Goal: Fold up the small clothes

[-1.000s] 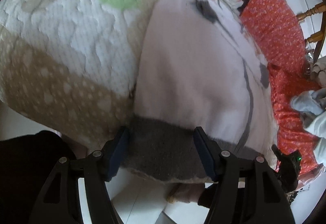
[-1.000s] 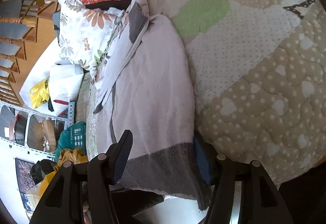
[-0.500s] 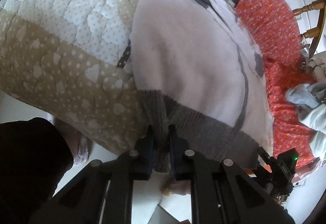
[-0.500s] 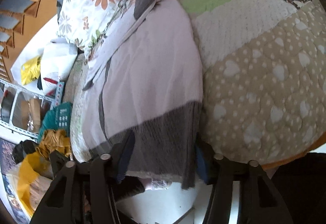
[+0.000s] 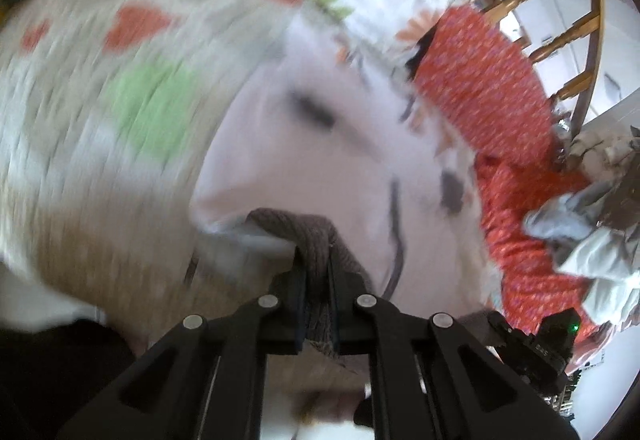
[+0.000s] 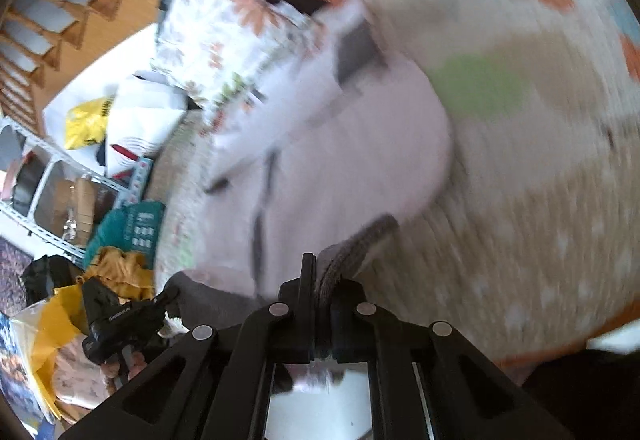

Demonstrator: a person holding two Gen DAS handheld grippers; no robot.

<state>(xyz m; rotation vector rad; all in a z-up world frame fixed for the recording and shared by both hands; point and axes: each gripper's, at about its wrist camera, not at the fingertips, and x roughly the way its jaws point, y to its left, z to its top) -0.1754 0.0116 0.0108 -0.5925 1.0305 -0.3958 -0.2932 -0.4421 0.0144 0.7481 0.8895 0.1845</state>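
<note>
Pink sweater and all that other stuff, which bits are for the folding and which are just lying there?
For the folding: pink sweater, its grey hem, left gripper, right gripper.

Just lying about: quilt, floral pillow, red cloth, yellow bag.

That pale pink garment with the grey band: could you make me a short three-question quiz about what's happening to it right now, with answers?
1. True or false: both grippers are shut on the garment's grey hem.
2. What does the pink garment lie on? A) patchwork quilt B) bare floor C) wooden chair
3. What colour is the patterned fabric beyond it?

Key:
1. True: left gripper, right gripper, grey hem.
2. A: pink garment, patchwork quilt.
3. Red: patterned fabric.
</note>
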